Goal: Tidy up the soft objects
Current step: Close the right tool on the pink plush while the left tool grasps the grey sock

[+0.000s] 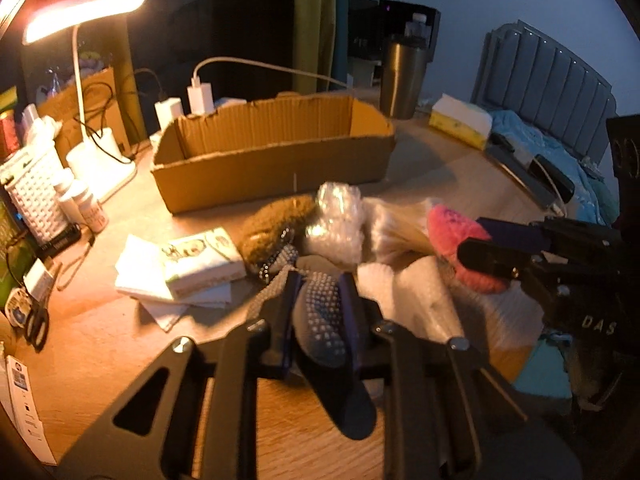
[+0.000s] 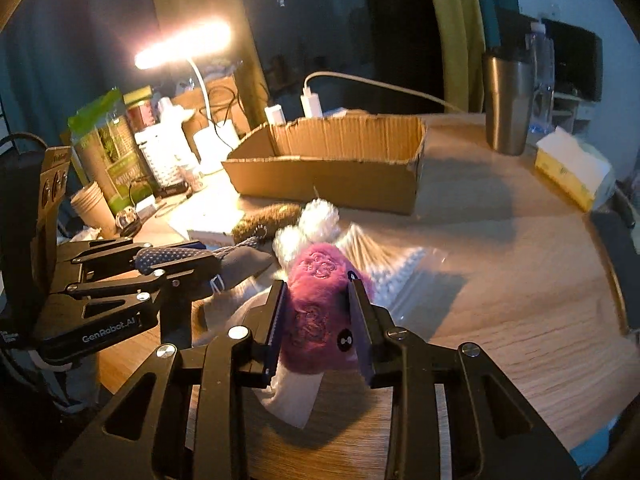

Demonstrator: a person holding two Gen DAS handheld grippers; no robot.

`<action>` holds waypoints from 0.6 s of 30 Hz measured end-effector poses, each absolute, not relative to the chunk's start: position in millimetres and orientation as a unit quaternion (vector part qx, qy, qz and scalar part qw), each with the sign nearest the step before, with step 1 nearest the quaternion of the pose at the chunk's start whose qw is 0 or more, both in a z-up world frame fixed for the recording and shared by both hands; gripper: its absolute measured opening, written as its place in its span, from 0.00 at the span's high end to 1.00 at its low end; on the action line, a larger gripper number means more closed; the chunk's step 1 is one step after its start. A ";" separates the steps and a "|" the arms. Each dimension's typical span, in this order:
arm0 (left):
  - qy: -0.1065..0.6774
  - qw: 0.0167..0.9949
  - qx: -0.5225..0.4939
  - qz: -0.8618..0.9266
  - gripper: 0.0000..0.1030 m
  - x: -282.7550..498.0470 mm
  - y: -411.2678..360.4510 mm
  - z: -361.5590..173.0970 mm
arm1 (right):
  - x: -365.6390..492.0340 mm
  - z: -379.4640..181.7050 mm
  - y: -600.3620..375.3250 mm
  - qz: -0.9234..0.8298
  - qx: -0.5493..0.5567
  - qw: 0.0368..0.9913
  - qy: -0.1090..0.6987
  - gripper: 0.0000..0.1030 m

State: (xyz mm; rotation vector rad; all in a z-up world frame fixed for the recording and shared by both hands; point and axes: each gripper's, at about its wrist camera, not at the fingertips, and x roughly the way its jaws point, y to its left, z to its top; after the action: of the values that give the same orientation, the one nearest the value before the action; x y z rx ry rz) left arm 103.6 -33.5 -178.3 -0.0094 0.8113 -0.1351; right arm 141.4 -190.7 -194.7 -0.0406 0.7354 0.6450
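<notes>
My left gripper (image 1: 320, 286) is shut on a dark grey sock with white grip dots (image 1: 322, 320), held just above the wooden table; it also shows in the right wrist view (image 2: 188, 268). My right gripper (image 2: 318, 286) is shut on a fuzzy pink sock (image 2: 316, 312); the sock shows in the left wrist view (image 1: 460, 240). A brown furry item (image 1: 276, 224), a bubble-wrap bundle (image 1: 336, 220) and a bag of cotton swabs (image 2: 380, 256) lie in the pile between the grippers. An open cardboard box (image 1: 272, 176) stands behind the pile.
A lit desk lamp (image 1: 84, 12), a white basket (image 1: 36, 196) and small bottles crowd the left. A tissue pack on papers (image 1: 200, 260) lies left of the pile. A steel tumbler (image 1: 402, 76) and a tissue box (image 1: 460, 120) stand at the back right.
</notes>
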 end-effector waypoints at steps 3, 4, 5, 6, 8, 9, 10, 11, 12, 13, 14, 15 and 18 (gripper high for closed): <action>0.387 0.920 -0.001 -0.066 0.82 97.8 -32.8 -174.5 | 138.4 -186.9 -191.2 0.308 -0.022 0.887 0.344 0.68; 0.388 0.919 -0.003 -0.067 0.82 96.6 -31.5 -174.9 | 137.7 -184.3 -191.2 0.308 -0.023 0.888 0.341 0.68; 0.388 0.919 -0.006 -0.068 0.82 95.4 -30.1 -175.5 | 136.9 -181.8 -191.0 0.307 -0.025 0.890 0.337 0.68; 0.388 0.919 -0.010 -0.068 0.82 93.7 -27.9 -175.1 | 136.3 -179.7 -191.1 0.307 -0.026 0.891 0.335 0.68; 0.385 0.920 -0.015 -0.068 0.82 91.1 -24.5 -172.5 | 136.3 -175.0 -191.3 0.306 -0.027 0.893 0.330 0.68; 0.382 0.922 -0.017 -0.068 0.82 89.1 -23.3 -169.5 | 136.5 -173.2 -191.4 0.305 -0.028 0.894 0.327 0.68; 0.377 0.924 -0.018 -0.067 0.82 87.3 -22.5 -165.8 | 136.2 -171.2 -191.6 0.304 -0.028 0.895 0.325 0.68; 0.372 0.926 -0.019 -0.066 0.82 85.4 -21.5 -162.2 | 136.9 -168.0 -191.7 0.304 -0.029 0.896 0.321 0.68; 0.366 0.928 -0.019 -0.066 0.82 84.0 -20.4 -158.1 | 136.4 -166.1 -191.2 0.304 -0.030 0.897 0.318 0.68; 0.360 0.930 -0.021 -0.066 0.82 82.5 -19.3 -153.2 | 136.8 -163.6 -190.9 0.305 -0.030 0.898 0.315 0.68; 0.355 0.932 -0.021 -0.066 0.82 81.6 -18.7 -148.5 | 137.6 -160.4 -190.7 0.306 -0.030 0.899 0.312 0.68; 0.351 0.934 -0.021 -0.066 0.82 81.5 -18.2 -145.5 | 137.9 -158.0 -190.4 0.307 -0.031 0.900 0.309 0.68; 0.335 0.940 -0.014 -0.067 0.82 81.9 -19.6 -132.8 | 139.8 -149.5 -189.0 0.309 -0.033 0.902 0.301 0.68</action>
State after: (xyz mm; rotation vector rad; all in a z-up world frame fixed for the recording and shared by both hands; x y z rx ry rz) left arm 81.9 -19.6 -132.8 -0.0280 0.6835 -0.1376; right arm 139.8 -189.0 -149.5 -0.0692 0.6222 0.6386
